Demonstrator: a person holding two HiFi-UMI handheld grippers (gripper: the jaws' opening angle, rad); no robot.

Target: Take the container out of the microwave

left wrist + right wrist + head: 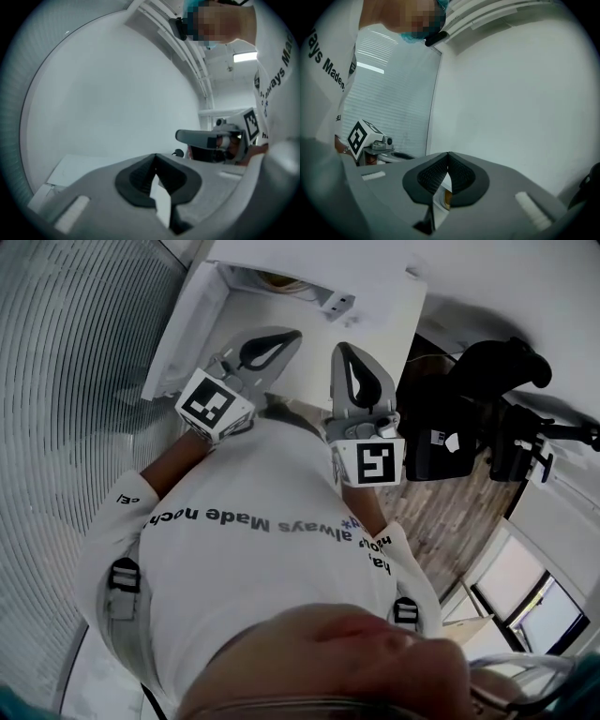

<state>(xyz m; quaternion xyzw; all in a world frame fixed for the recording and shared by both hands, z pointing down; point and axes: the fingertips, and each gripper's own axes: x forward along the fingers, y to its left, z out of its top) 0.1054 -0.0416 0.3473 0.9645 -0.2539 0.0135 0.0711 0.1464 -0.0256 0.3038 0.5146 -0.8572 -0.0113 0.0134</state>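
1. Container (277, 280): a brownish-yellow bit shows inside the microwave (323, 298) opening, at the top edge of the head view. A sliver of it also shows low in the right gripper view, through the gap behind the tips. Not held, nothing touching it.
2. Microwave is white, w/ a latch piece by the opening. A white flat surface (375, 324) runs from it toward me; can't tell if that's door or top.
3. Right gripper (343, 346): tips pressed together, nothing pinched. It sits over the near edge of the white surface, well short of the opening.
4. Left gripper (292, 335): tips also meet, nothing between them, only white seen behind. It's beside the right one, pointing at the microwave and a bit nearer the opening.
5. Nothing stands btwn the grippers and the opening in the head view.
6. Around: ribbed blinds (66, 381) on the left, black chair and gear (469, 418) on the right over wood floor (441, 512), and a window (525, 596) at lower right.
7. My white printed shirt (253, 559) fills the lower frame.
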